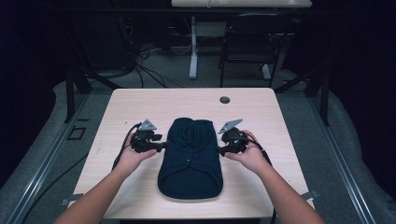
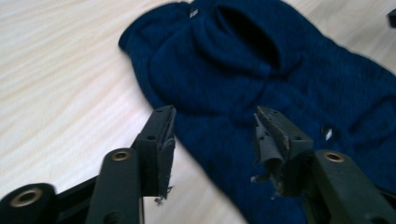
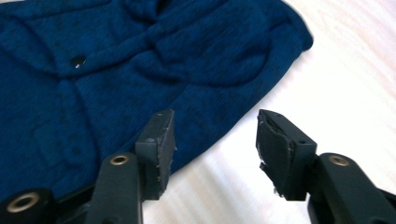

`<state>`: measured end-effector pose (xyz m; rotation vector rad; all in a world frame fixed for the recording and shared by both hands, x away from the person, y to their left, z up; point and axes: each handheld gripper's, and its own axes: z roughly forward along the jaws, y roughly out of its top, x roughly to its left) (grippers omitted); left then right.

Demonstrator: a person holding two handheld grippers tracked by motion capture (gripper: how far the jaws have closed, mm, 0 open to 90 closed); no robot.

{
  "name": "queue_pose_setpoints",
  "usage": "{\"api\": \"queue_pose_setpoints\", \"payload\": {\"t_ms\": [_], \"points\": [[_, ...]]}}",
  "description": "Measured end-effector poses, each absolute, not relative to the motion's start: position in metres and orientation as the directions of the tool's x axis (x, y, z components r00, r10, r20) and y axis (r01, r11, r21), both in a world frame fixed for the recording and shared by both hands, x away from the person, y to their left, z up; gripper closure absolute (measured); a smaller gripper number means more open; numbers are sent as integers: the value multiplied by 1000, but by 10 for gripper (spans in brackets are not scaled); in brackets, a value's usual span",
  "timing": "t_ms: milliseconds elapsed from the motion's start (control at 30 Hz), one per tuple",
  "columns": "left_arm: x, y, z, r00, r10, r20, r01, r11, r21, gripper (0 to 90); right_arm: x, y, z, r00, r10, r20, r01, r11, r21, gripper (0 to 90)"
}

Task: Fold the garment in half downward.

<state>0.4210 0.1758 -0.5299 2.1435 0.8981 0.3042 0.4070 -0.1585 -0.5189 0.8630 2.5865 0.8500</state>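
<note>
a folded dark blue garment (image 1: pixel 190 158) lies flat at the middle of the light wooden desk (image 1: pixel 140 105), with the left gripper (image 1: pixel 161 147) at its nine o'clock edge and the right gripper (image 1: pixel 220 150) at its three o'clock edge, both with jaws wide apart and holding nothing.

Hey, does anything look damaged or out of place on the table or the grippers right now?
Yes: the pads on the left gripper and right gripper look frayed and torn, with ragged bits hanging off, worst on each view's right-hand jaw. The folded dark blue sweater lies neatly, centred on the table; nothing spilled.
</note>
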Motion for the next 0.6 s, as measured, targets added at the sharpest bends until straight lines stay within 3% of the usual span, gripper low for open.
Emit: {"api": "queue_pose_setpoints", "payload": {"t_ms": [267,600], "points": [[443,160,-526,743,668,-34,478,-495,726,631,434,-145,-514,-790,598,-139,421,692,587,639],[474,148,-551,716,698,-9,523,-528,669,678,468,-128,-528,-769,626,-127,460,681,569,696]]}}
